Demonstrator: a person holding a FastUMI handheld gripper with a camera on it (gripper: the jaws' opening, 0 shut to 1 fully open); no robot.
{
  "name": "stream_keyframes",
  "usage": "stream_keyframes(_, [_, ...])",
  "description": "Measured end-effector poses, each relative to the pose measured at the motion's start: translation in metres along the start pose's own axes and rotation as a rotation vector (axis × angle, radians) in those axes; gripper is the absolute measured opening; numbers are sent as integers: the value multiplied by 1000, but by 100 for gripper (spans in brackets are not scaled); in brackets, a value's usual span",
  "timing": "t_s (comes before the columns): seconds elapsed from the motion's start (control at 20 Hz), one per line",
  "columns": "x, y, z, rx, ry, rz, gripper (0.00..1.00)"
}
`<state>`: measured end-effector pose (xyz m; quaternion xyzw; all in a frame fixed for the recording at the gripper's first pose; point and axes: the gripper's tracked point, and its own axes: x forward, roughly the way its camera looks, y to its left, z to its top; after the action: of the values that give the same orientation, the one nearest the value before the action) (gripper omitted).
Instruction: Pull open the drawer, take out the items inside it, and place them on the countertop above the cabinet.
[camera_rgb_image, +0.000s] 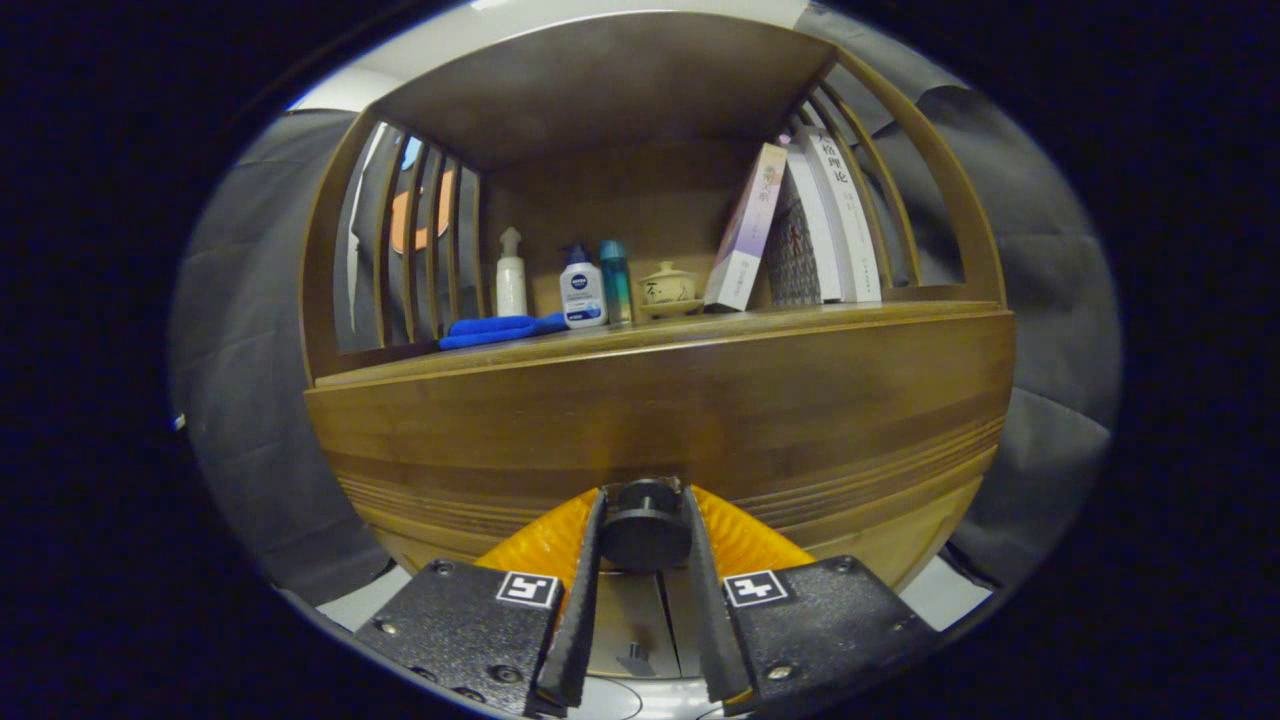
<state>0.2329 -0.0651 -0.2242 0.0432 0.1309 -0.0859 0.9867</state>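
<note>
Seen along the gripper (645, 525), facing a wooden cabinet. Taken left to right, with the drawer knob (645, 528) as landmark: left of the knob, one finger (583, 585) pressed flat against its side; at centre, the dark round knob itself, pinched between both fingers and standing straight out from the drawer front (660, 425); right of the knob, the other finger pressed against its opposite side. Gripper thus closed on the knob, directly ahead, no gap visible. Knob axis pointing back toward the camera, in line with the fingers, so by judgement a straight pull rearward along that axis suits the drawer, with no sideways drift. Drawer front apparently flush with the cabinet, drawer not yet open, contents hidden. Above the knob, the countertop (700, 325), the goal surface. Up and left of the knob on that surface: a blue cloth (495, 330), a white spray bottle (511, 275), a white pump bottle (582, 290), a teal bottle (615, 282). Almost straight above the knob: a small lidded cup (667, 288). Up and right: leaning books (800, 225).
</note>
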Motion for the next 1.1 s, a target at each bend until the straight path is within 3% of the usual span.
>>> stream_keyframes(0.3, [-13,0,-3,1,29,16,41])
stream_keyframes(1.1, [-171,2,-45,-28,61,34,40])
